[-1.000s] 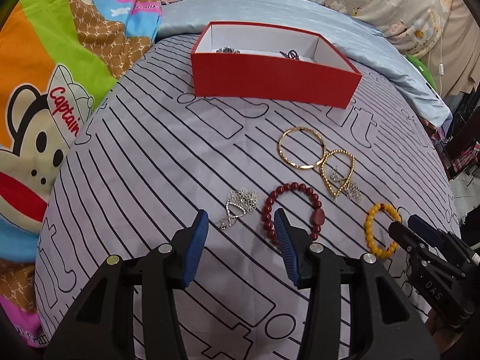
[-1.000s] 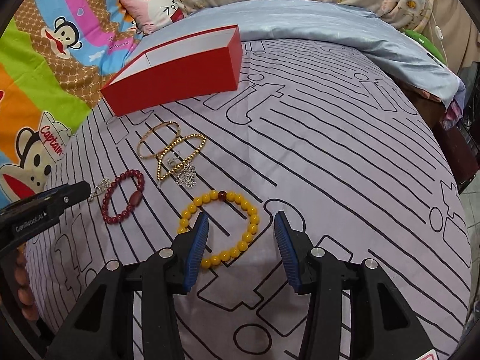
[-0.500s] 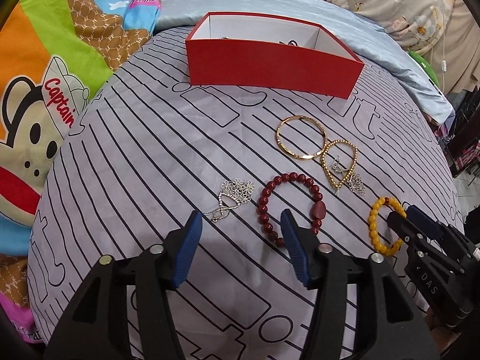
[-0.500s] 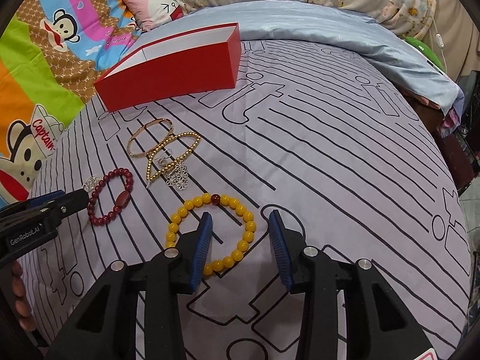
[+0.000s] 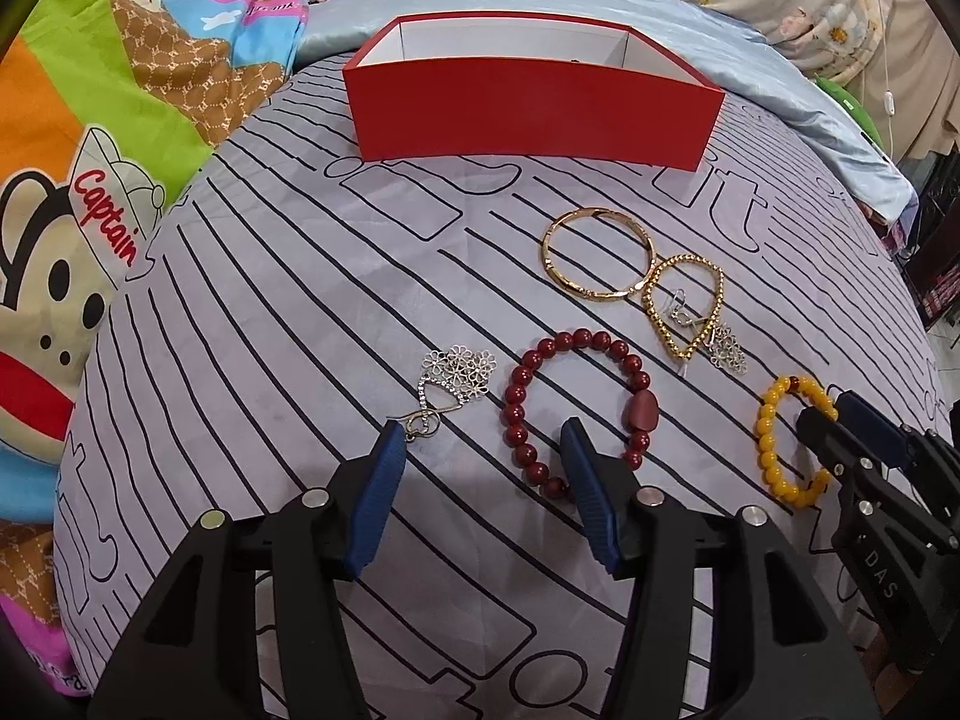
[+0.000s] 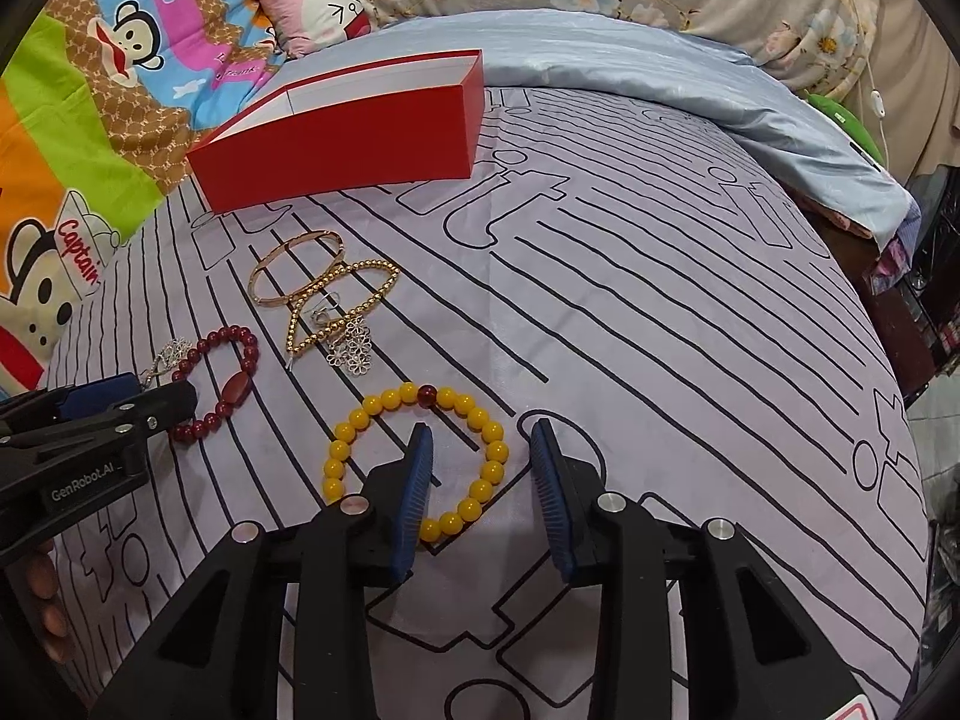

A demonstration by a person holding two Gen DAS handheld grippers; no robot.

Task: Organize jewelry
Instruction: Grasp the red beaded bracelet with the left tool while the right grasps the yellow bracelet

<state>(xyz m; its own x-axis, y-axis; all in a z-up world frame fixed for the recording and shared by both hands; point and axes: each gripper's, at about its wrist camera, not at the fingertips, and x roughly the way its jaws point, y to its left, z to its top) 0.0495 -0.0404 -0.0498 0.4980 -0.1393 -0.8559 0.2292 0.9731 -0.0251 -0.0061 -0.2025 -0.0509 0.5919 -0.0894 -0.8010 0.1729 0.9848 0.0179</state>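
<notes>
Lilac bedsheet [image 5: 288, 312] printed with black lines carries the jewelry: a dark red round-bead bracelet [image 5: 522, 378] with one larger oval bead, a silver filigree flower pendant [image 5: 459, 369] beside it, a smooth gold bangle [image 5: 555, 258] touching a gold ball-bead bracelet [image 5: 654, 306] pinched to a teardrop, and a glossy yellow bead bracelet [image 6: 384, 402]. Behind them stands a red cardboard box [image 5: 528, 114] with a white lining; its floor is hidden by the near wall. The left gripper [image 5: 480, 441] has its jaws apart, one blue ribbed pad inside the red loop, the other by the pendant's hook, gripping nothing. The right gripper [image 6: 480, 441] jaws have just been closing, straddling the yellow bracelet's right side; the pads seem not yet to press the beads.
</notes>
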